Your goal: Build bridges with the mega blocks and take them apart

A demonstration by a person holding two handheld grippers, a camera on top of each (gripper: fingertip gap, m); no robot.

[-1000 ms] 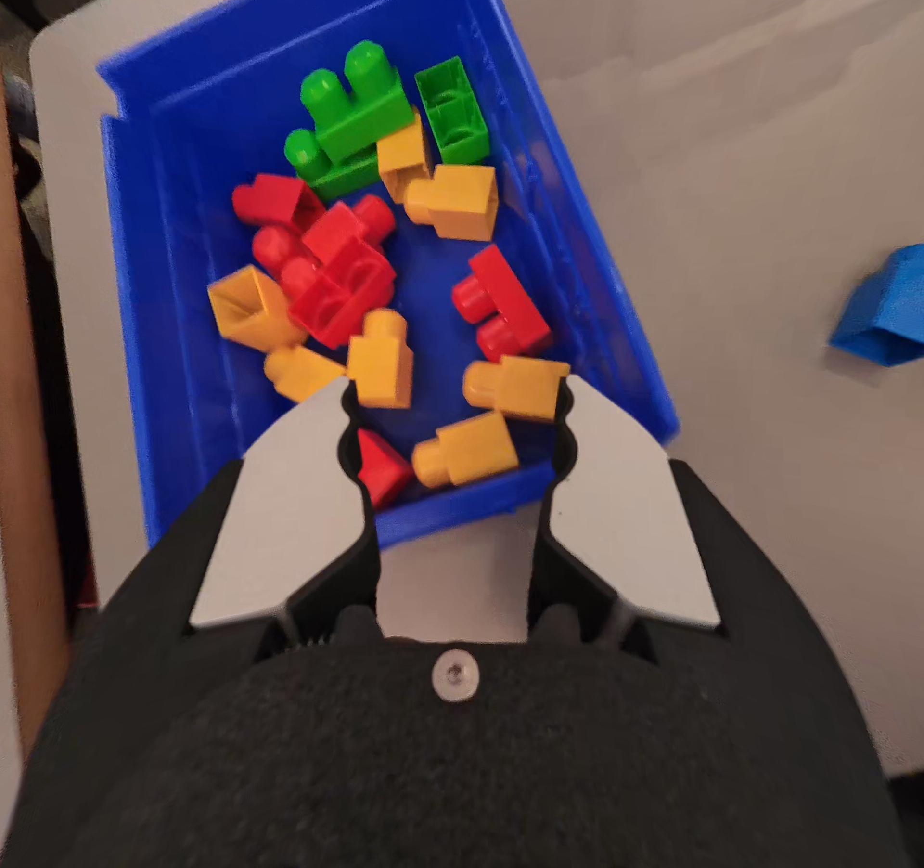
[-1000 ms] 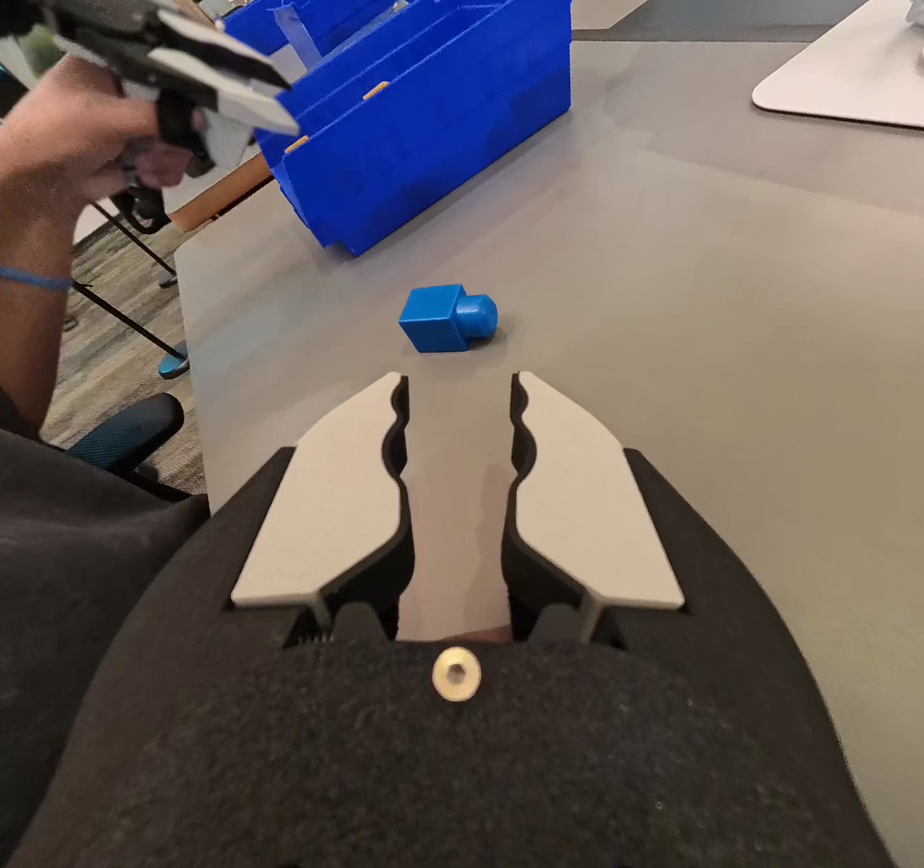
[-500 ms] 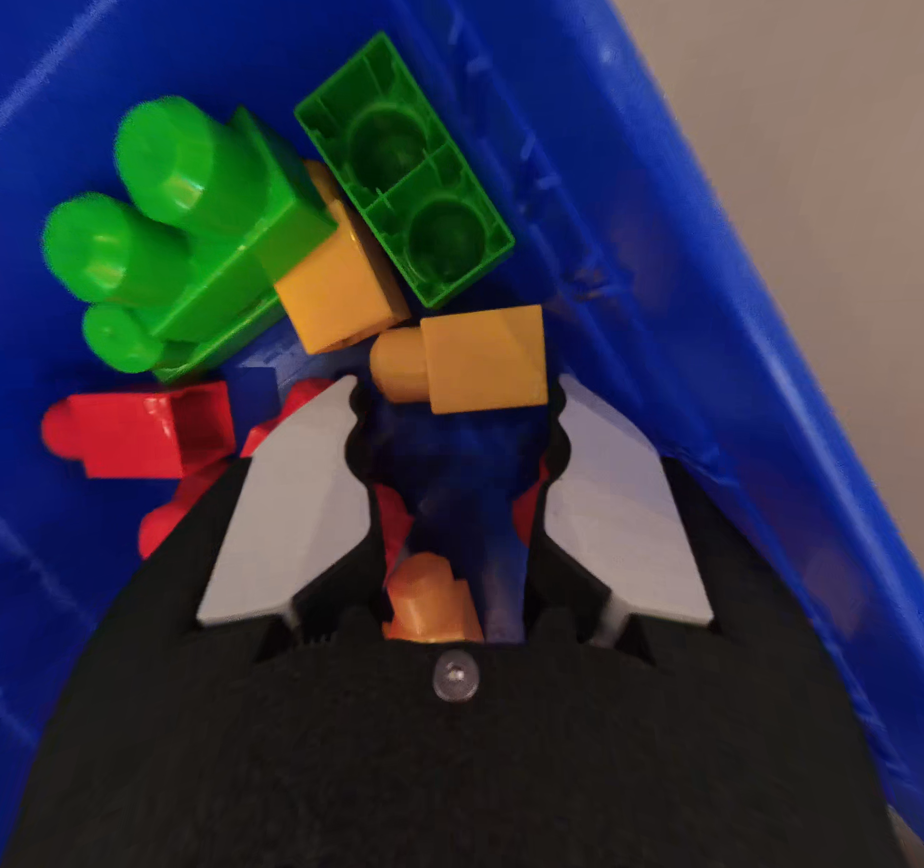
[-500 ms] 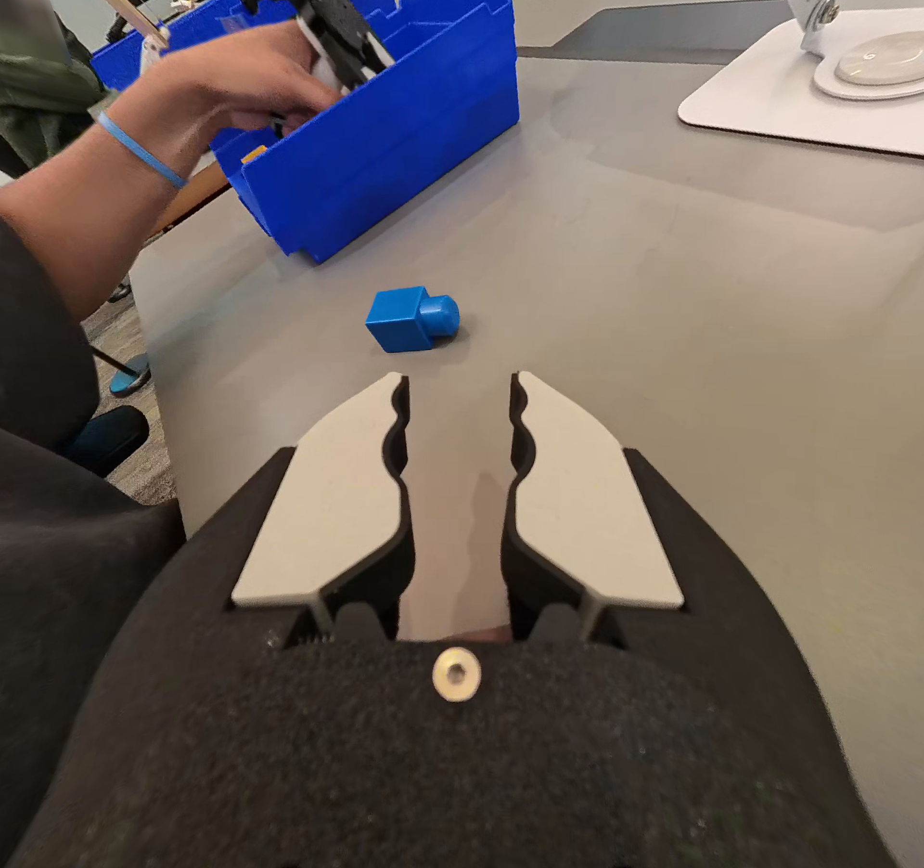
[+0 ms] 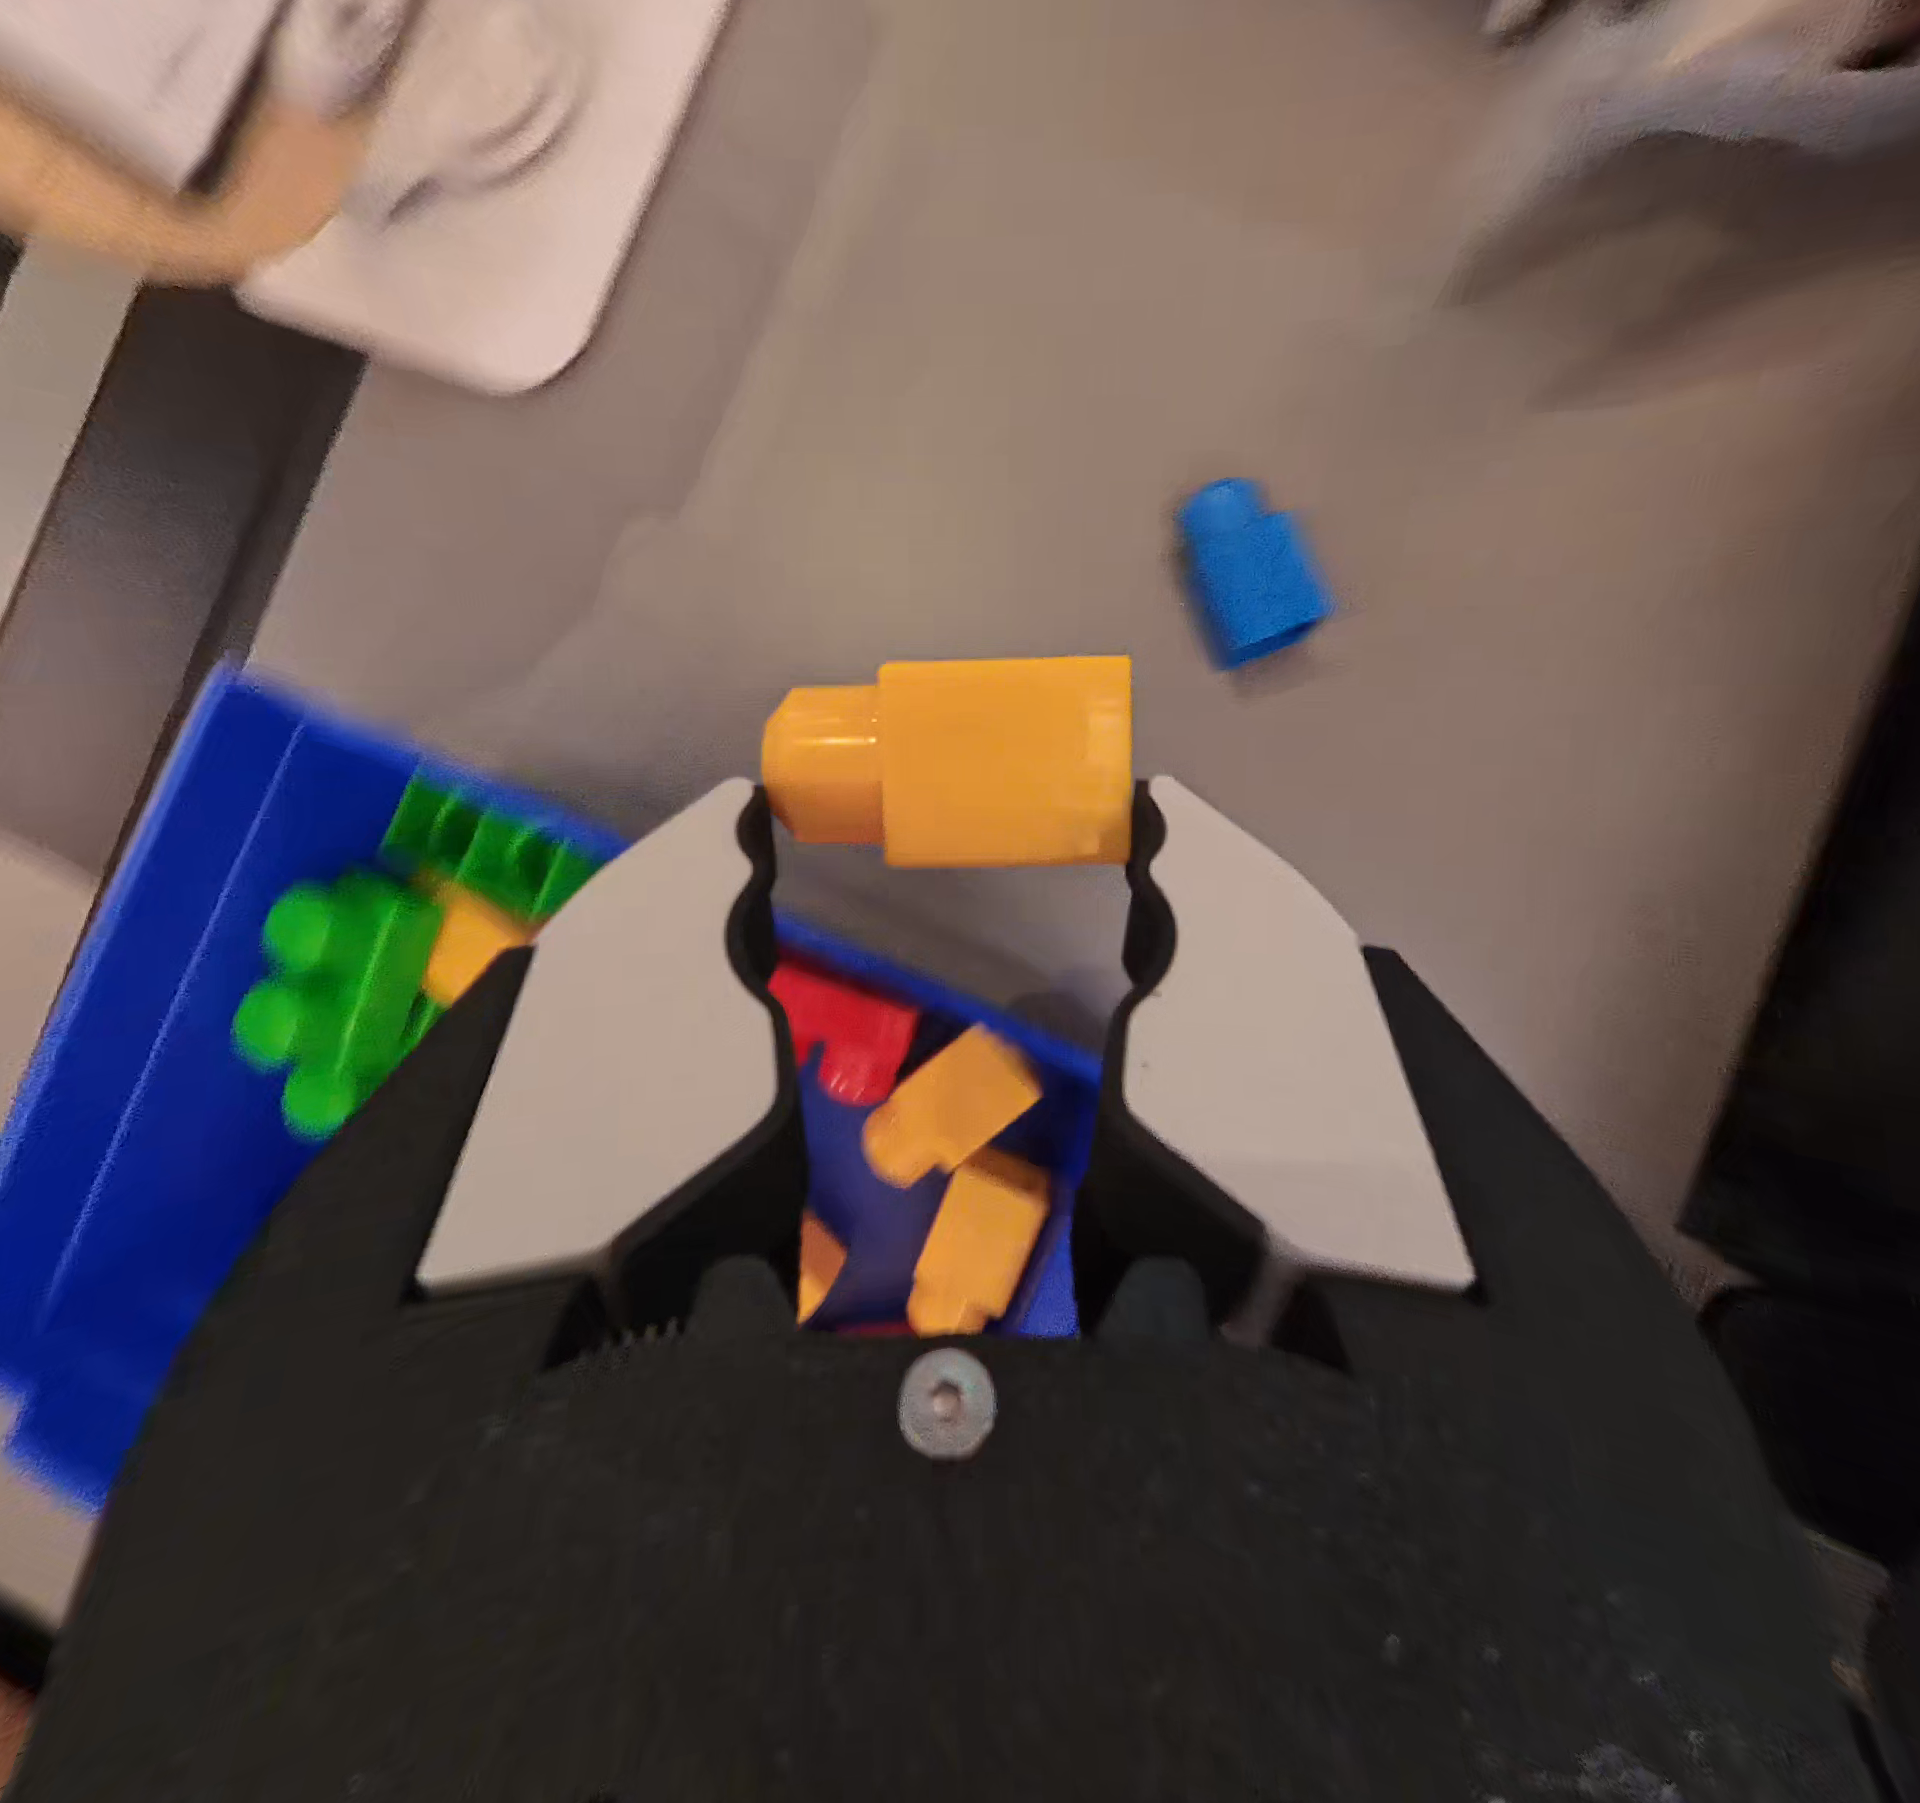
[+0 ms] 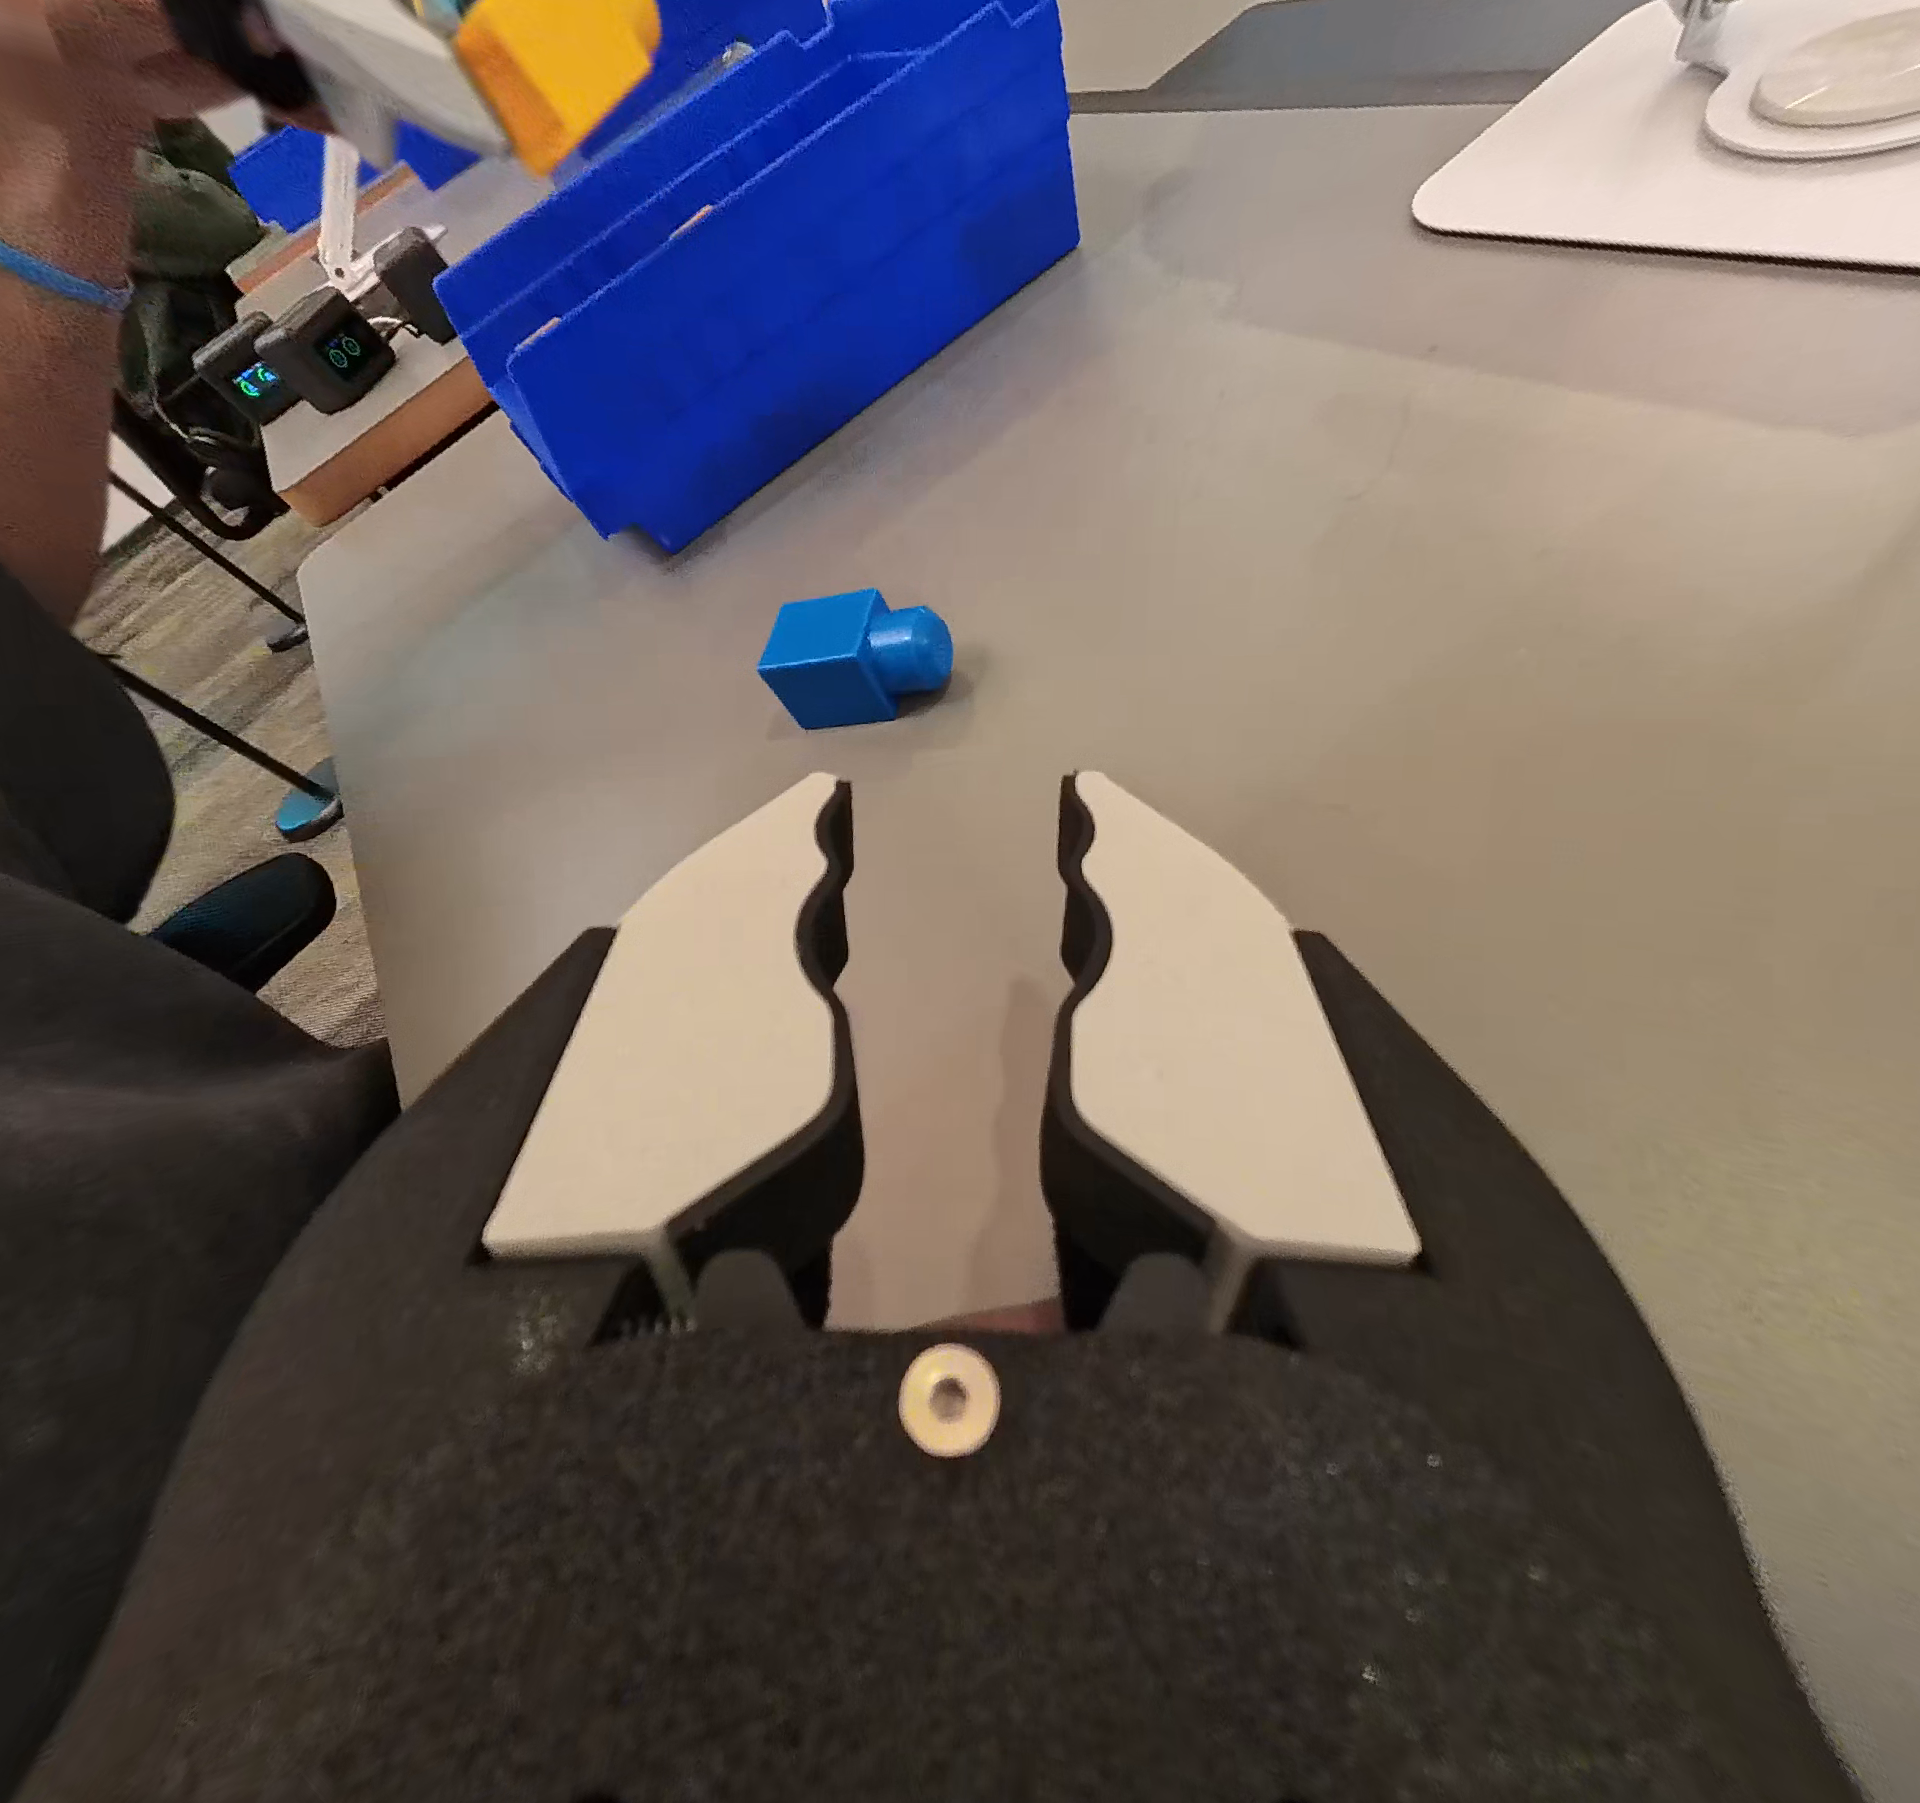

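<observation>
Blue bin (image 5: pixel 156 1078): sitting at the left of the grey table (image 5: pixel 935 403), below the left gripper in the left wrist view; in the right wrist view it is standing beyond the blue block, left of centre.
Blocks in the bin: green blocks (image 5: pixel 343 995) are lying at the left, a red block (image 5: pixel 847 1031) and loose yellow blocks (image 5: pixel 966 1182) are showing between the fingers; all blurred.
Left gripper (image 5: pixel 951 797): hanging in the air above the bin's edge, its fingertips pinching a yellow block (image 5: pixel 956 761) end to end, peg pointing left.
Same grip from the right wrist view: the yellow block (image 6: pixel 556 49) is showing at upper left, raised above the bin (image 6: pixel 790 299).
Blue block (image 6: pixel 852 657): lying on its side on the table, apart from the bin, just ahead of the right gripper, peg pointing right.
Right gripper (image 6: pixel 956 797): hovering low over the table, jaws standing narrowly apart, gripping nothing.
White stand base (image 6: pixel 1683 153): resting at the table's far right.
</observation>
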